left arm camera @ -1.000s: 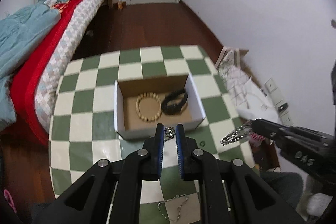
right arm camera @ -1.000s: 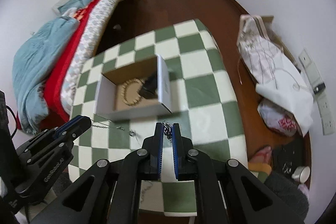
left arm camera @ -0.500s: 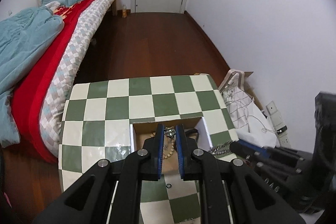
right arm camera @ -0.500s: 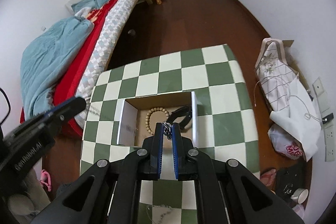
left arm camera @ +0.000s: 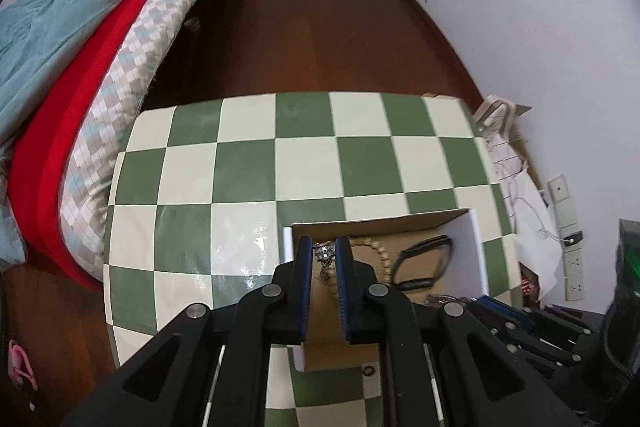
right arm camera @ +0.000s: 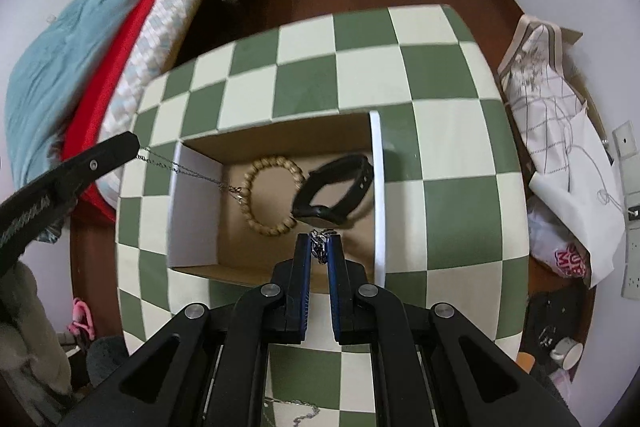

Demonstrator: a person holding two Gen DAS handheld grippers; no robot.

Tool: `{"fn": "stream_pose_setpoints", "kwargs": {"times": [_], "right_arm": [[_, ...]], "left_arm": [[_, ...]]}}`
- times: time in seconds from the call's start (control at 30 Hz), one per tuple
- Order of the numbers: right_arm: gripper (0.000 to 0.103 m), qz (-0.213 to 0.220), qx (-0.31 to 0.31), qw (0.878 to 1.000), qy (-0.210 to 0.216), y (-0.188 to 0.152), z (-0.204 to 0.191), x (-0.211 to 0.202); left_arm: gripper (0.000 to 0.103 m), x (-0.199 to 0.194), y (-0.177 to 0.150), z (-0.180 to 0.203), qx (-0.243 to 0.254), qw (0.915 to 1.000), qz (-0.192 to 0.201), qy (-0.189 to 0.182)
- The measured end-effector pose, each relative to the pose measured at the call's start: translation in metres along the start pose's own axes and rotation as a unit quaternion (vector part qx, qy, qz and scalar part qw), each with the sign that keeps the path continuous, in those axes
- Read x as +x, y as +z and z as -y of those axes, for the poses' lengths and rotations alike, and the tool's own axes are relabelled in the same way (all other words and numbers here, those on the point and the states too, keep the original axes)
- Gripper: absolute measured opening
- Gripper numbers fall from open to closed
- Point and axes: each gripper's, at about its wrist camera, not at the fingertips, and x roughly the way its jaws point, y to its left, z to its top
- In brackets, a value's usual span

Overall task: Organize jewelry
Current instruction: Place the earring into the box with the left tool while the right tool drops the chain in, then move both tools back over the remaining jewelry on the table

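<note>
Only partial red lettering on a plastic bag (right arm camera: 568, 259) at the right edge is showing, too cut off to read. Both grippers are pinching one thin silver chain (right arm camera: 192, 173): the left gripper (left arm camera: 324, 255) has its narrow jaws clamping one knotted end, the right gripper (right arm camera: 319, 247) the other. It is stretching over an open cardboard box (right arm camera: 376, 187) on the checkered worktop (right arm camera: 440, 75), above a wooden bead bracelet (right arm camera: 256, 223) and a black band (right arm camera: 340, 187), mid-frame.
</note>
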Motion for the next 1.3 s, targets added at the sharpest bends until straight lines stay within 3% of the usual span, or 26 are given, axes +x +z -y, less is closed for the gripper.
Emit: {"fn": "stream_pose_setpoints", "kwargs": {"times": [0.23,0.3,0.33,0.37,0.4,0.43,0.5,0.57,0.63,0.67,0.83,1.03,1.3], "right_arm": [[0.010,-0.028,0.004,1.000,-0.012,0.003,0.001,0.009],[0.017,-0.028,0.001,0.999,-0.020,0.003,-0.001,0.008],[0.030,-0.027,0.000,0.999,-0.023,0.004,-0.002,0.007],[0.038,-0.023,-0.002,0.999,-0.030,0.003,-0.003,0.005],[0.051,-0.021,-0.004,0.999,-0.034,0.003,-0.004,0.004],[0.057,-0.019,-0.005,0.999,-0.036,0.003,-0.004,0.002],[0.058,-0.015,-0.010,0.999,-0.047,0.001,-0.006,0.000],[0.068,-0.010,-0.018,0.998,-0.062,-0.001,-0.008,-0.002],[0.095,-0.007,-0.023,0.997,-0.071,-0.005,-0.009,-0.003],[0.098,-0.004,-0.026,0.997,-0.078,-0.007,-0.010,-0.004],[0.103,0.010,-0.043,0.993,-0.108,-0.021,-0.012,-0.004],[0.103,0.035,-0.043,0.992,-0.115,-0.037,-0.013,-0.016],[0.103,0.092,-0.047,0.987,-0.120,-0.063,-0.022,-0.060]], "left_arm": [[0.017,0.009,0.006,-0.010,-0.025,0.9995,-0.007,0.020],[0.044,0.007,0.008,-0.009,-0.020,0.9989,-0.002,0.042],[0.072,0.005,0.008,-0.010,-0.020,0.9985,0.003,0.051],[0.086,0.003,0.007,-0.011,-0.020,0.9983,0.010,0.053],[0.087,-0.002,0.006,-0.012,-0.021,0.9978,0.022,0.059],[0.087,-0.003,0.005,-0.013,-0.020,0.9974,0.025,0.065],[0.090,-0.008,0.002,-0.016,-0.022,0.9963,0.031,0.077],[0.103,-0.013,-0.004,-0.019,-0.023,0.9950,0.040,0.088],[0.103,-0.019,-0.013,-0.019,-0.020,0.9929,0.055,0.103],[0.103,-0.022,-0.017,-0.019,-0.018,0.9918,0.062,0.110],[0.103,-0.028,-0.043,-0.019,-0.018,0.9890,0.072,0.128],[0.103,-0.038,-0.068,-0.015,-0.017,0.9888,0.074,0.129],[0.103,-0.075,-0.094,-0.006,-0.014,0.9858,0.106,0.129]]}}
